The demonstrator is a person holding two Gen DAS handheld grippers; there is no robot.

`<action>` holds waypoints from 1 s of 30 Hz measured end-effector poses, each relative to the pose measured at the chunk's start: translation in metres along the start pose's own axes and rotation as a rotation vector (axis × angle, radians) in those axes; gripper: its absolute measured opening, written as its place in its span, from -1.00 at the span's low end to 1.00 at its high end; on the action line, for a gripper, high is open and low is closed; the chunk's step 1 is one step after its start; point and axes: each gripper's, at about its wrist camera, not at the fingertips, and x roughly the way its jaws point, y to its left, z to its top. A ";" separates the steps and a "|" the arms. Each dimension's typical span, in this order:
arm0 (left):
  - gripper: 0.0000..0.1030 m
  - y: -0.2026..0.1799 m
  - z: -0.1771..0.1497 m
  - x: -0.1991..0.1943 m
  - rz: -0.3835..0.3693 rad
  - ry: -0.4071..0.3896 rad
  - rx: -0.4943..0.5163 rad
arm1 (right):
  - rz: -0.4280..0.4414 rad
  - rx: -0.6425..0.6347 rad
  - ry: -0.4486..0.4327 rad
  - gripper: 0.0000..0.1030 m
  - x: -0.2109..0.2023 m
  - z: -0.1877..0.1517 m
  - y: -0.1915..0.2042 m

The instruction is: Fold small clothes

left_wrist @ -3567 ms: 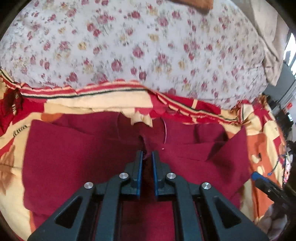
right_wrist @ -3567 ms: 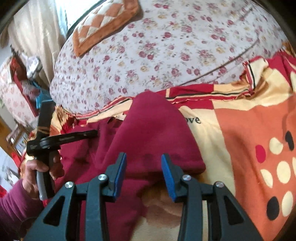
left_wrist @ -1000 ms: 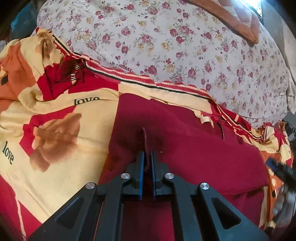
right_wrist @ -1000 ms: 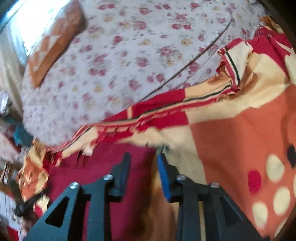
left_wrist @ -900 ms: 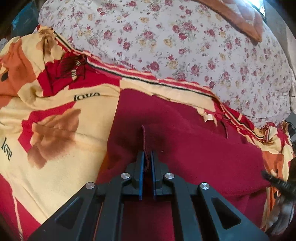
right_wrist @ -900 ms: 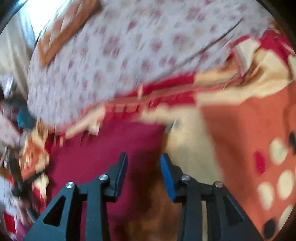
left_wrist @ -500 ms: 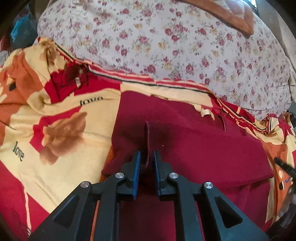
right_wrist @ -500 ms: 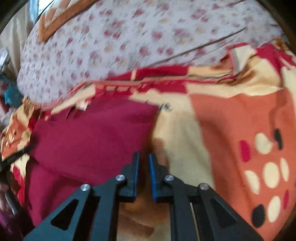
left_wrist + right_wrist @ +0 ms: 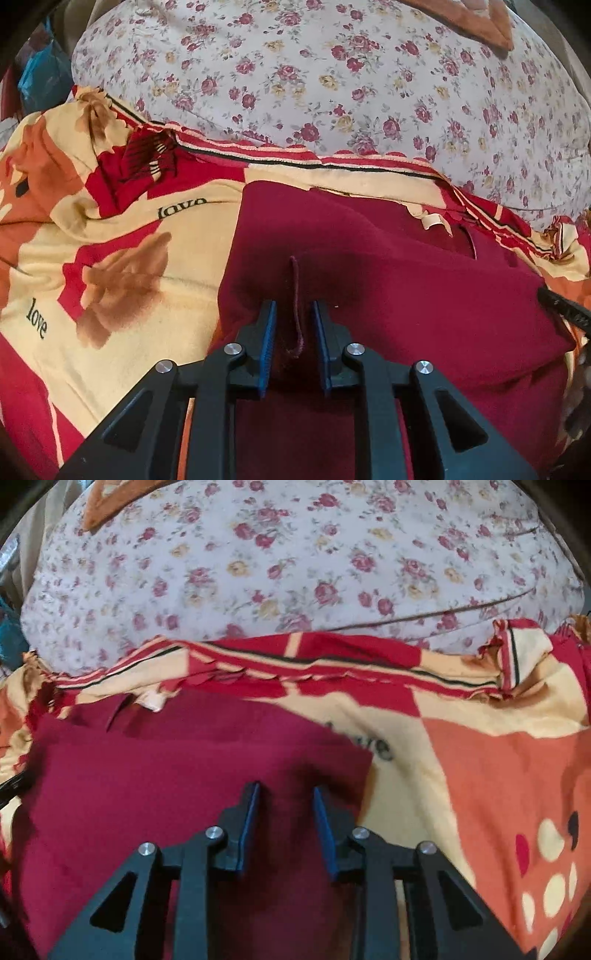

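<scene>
1. Dark red fleece garment (image 9: 424, 302), lying folded on the red-and-cream patterned blanket (image 9: 122, 236): judged soft, light and limp. Best taken at an edge or corner.
2. Left gripper (image 9: 294, 325): jaws narrowly parted about a raised pleat that they pinched a second ago.
3. Right gripper (image 9: 286, 801): jaws have just been opening to a modest gap over the garment's right edge, gripping nothing. Half a second ago they were nearly shut beside that edge.

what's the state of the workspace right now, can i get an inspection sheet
surface: patterned blanket printed "love"
job's things: maroon garment lying partly folded on the blanket, one raised crease
clutter: nothing seen
grippers: left gripper open, the crease standing between its pads, unpinched; right gripper open over the garment near its right edge, jaws have just been opening, nothing pinched
cables: nothing seen
surroundings: floral quilt behind the blanket; orange cushion on it; blue item far left, unclear
</scene>
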 end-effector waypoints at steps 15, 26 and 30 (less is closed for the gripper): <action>-1.00 0.007 -0.011 -0.020 -0.046 0.003 -0.024 | 0.031 -0.035 -0.006 -0.37 -0.064 -0.046 -0.007; -0.92 0.025 -0.048 -0.054 -0.040 0.045 -0.034 | 0.127 0.011 0.040 -0.44 -0.066 -0.093 0.008; -0.91 0.034 -0.065 -0.074 -0.042 0.035 -0.039 | 0.132 -0.017 -0.009 -0.89 -0.089 -0.097 0.006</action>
